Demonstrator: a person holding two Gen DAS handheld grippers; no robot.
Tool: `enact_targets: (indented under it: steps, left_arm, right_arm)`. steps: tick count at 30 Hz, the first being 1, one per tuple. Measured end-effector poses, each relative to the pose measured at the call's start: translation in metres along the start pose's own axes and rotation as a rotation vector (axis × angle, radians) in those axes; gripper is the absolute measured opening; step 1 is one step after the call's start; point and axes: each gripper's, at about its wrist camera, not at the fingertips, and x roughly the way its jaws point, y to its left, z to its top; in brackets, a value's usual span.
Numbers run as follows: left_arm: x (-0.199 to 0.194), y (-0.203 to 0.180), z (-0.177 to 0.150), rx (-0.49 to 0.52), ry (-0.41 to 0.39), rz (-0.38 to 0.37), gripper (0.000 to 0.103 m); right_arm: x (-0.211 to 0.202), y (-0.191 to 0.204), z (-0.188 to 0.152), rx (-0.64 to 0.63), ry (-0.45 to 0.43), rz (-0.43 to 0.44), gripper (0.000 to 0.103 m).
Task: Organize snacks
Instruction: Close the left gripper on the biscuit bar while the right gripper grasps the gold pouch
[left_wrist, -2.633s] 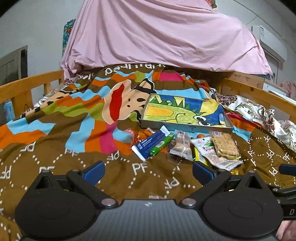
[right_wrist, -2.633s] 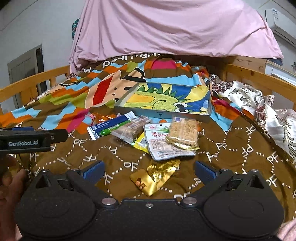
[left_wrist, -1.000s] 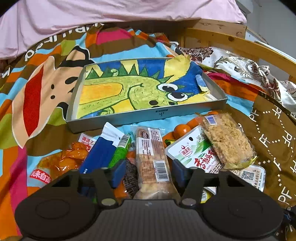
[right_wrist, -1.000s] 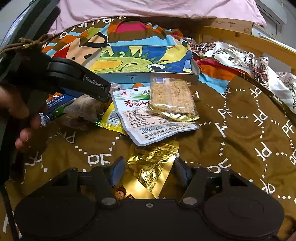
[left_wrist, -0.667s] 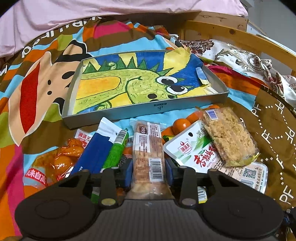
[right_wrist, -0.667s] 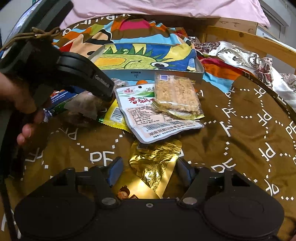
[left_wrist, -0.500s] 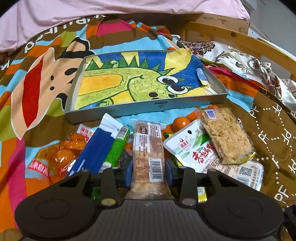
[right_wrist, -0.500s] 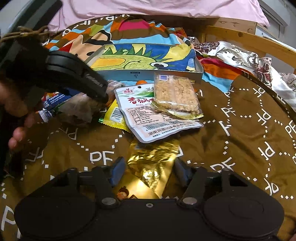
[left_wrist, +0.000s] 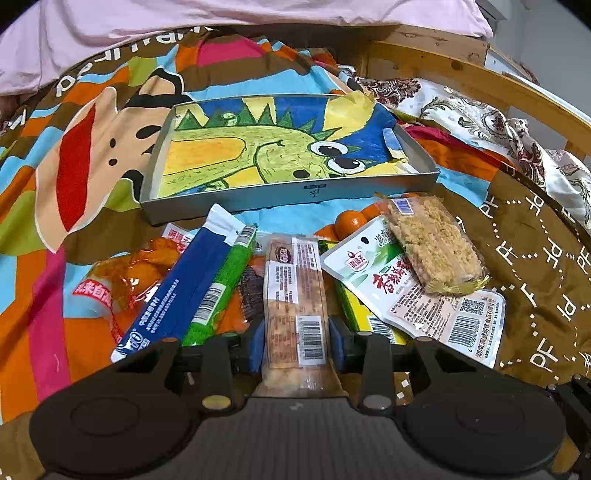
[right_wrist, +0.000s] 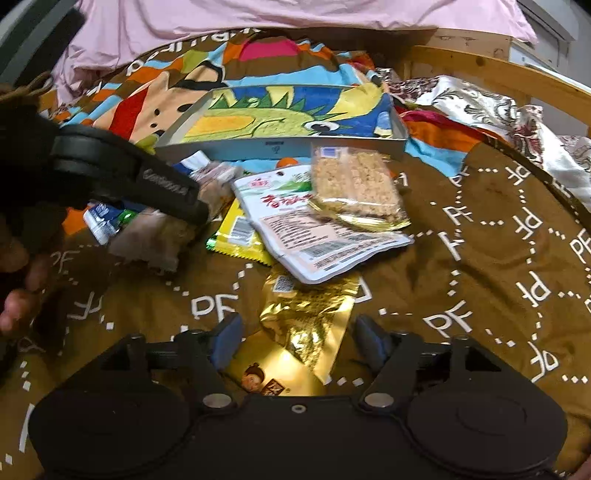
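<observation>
My left gripper (left_wrist: 296, 343) is shut on a long clear-wrapped biscuit bar (left_wrist: 295, 295) and holds it over the snack pile. Around it lie a blue packet (left_wrist: 173, 291), a green stick (left_wrist: 221, 284), an orange packet (left_wrist: 122, 277), a white pouch (left_wrist: 417, 295) and a rice cracker bar (left_wrist: 436, 247). The grey tray (left_wrist: 295, 194) with a dinosaur drawing sits behind the pile. My right gripper (right_wrist: 301, 341) is open, its fingers either side of a gold foil packet (right_wrist: 306, 317) on the brown blanket. The left gripper also shows in the right wrist view (right_wrist: 201, 199), holding the bar.
Small oranges (left_wrist: 349, 221) lie by the tray's front wall. A yellow packet (right_wrist: 240, 232) sticks out under the white pouch (right_wrist: 317, 229). A wooden bed rail (left_wrist: 480, 81) runs along the right. A pink sheet (left_wrist: 221, 22) hangs at the back.
My left gripper closed on the biscuit bar and has lifted it slightly. My right gripper has stayed open around the gold foil packet, edging forward a little.
</observation>
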Motion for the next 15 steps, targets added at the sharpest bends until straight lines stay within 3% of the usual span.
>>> enact_targets:
  steps: [15]
  left_arm:
    - [-0.013, -0.005, -0.009, -0.033, -0.004, 0.042, 0.039]
  right_arm:
    - [-0.002, 0.003, 0.001, -0.02, -0.019, 0.035, 0.043]
